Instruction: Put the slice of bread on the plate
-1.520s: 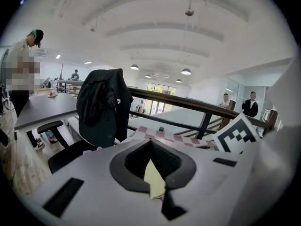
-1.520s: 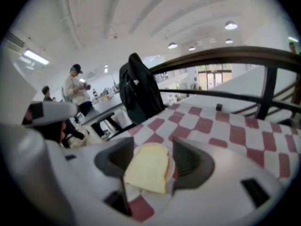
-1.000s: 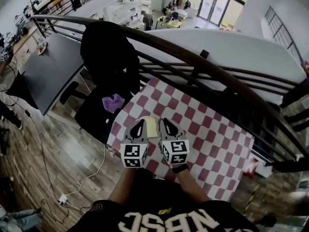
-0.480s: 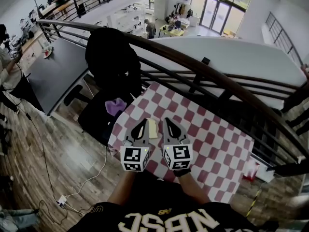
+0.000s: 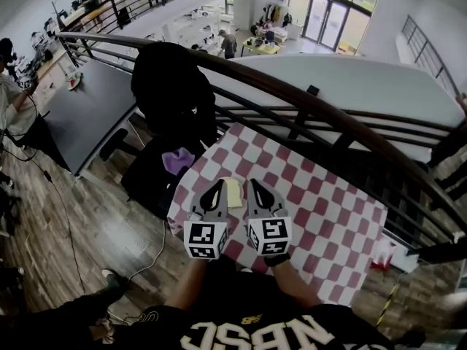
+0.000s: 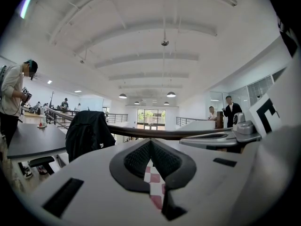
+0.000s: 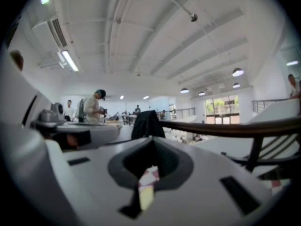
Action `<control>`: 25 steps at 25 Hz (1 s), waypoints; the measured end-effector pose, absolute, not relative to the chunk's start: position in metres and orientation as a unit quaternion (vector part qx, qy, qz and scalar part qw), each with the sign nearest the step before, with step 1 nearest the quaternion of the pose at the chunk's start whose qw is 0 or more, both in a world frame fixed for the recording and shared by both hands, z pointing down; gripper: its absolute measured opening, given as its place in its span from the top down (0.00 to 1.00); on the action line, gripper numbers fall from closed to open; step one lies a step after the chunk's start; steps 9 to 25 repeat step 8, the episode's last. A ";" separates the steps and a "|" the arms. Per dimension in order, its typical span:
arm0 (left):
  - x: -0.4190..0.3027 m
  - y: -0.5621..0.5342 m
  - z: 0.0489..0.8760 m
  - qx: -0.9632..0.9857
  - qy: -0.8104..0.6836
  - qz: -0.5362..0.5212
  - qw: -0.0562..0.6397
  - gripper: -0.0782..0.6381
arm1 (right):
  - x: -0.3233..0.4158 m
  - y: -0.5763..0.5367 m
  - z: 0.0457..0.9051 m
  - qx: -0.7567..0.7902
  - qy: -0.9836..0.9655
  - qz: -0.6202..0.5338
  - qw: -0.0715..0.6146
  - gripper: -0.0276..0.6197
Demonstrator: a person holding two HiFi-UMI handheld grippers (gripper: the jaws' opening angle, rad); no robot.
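Bread point(image 5: 233, 192): pale slice, flat on checked cloth point(image 5: 314, 195), not gripped.
L gripper point(image 5: 217, 188): just left of bread; jaws clenched, empty.
R gripper point(image 5: 257, 189): just right of bread; jaws clenched, empty.
Plate: none in view.
Progress: bread not on plate; transfer remains.
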State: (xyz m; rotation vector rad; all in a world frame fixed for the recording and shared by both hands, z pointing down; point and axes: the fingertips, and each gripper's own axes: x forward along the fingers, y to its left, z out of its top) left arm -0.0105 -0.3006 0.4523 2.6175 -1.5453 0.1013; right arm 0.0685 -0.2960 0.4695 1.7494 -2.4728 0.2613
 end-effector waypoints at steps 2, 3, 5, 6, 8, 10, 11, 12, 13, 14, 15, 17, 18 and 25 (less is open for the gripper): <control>-0.011 -0.301 0.452 0.860 -0.507 0.034 0.051 0.87 | 0.066 -0.296 0.471 0.575 -0.812 0.086 0.054 0.93; -0.011 -0.302 0.452 0.860 -0.507 0.034 0.051 0.87 | 0.065 -0.297 0.472 0.574 -0.812 0.087 0.056 0.93; -0.011 -0.303 0.453 0.860 -0.506 0.034 0.050 0.87 | 0.064 -0.299 0.475 0.573 -0.812 0.090 0.059 0.93; -0.010 -0.304 0.453 0.861 -0.504 0.034 0.051 0.87 | 0.063 -0.300 0.476 0.573 -0.812 0.092 0.060 0.93; -0.008 -0.305 0.454 0.863 -0.501 0.034 0.053 0.87 | 0.062 -0.302 0.480 0.573 -0.812 0.096 0.063 0.93; -0.008 -0.305 0.454 0.863 -0.501 0.034 0.053 0.87 | 0.062 -0.302 0.480 0.573 -0.812 0.096 0.063 0.93; -0.008 -0.305 0.454 0.863 -0.501 0.034 0.053 0.87 | 0.062 -0.302 0.480 0.573 -0.812 0.096 0.063 0.93; -0.008 -0.305 0.454 0.863 -0.501 0.034 0.053 0.87 | 0.062 -0.302 0.480 0.573 -0.812 0.096 0.063 0.93; -0.008 -0.305 0.454 0.863 -0.501 0.034 0.053 0.87 | 0.062 -0.302 0.480 0.573 -0.812 0.096 0.063 0.93; -0.008 -0.305 0.454 0.863 -0.501 0.034 0.053 0.87 | 0.062 -0.302 0.480 0.573 -0.812 0.096 0.063 0.93; -0.008 -0.305 0.454 0.863 -0.501 0.034 0.053 0.87 | 0.062 -0.302 0.480 0.573 -0.812 0.096 0.063 0.93; -0.008 -0.305 0.454 0.863 -0.501 0.034 0.053 0.87 | 0.062 -0.302 0.480 0.573 -0.812 0.096 0.063 0.93; -0.008 -0.305 0.454 0.863 -0.501 0.034 0.053 0.87 | 0.062 -0.302 0.480 0.573 -0.812 0.096 0.063 0.93; -0.008 -0.305 0.454 0.863 -0.501 0.034 0.053 0.87 | 0.062 -0.302 0.480 0.573 -0.812 0.096 0.063 0.93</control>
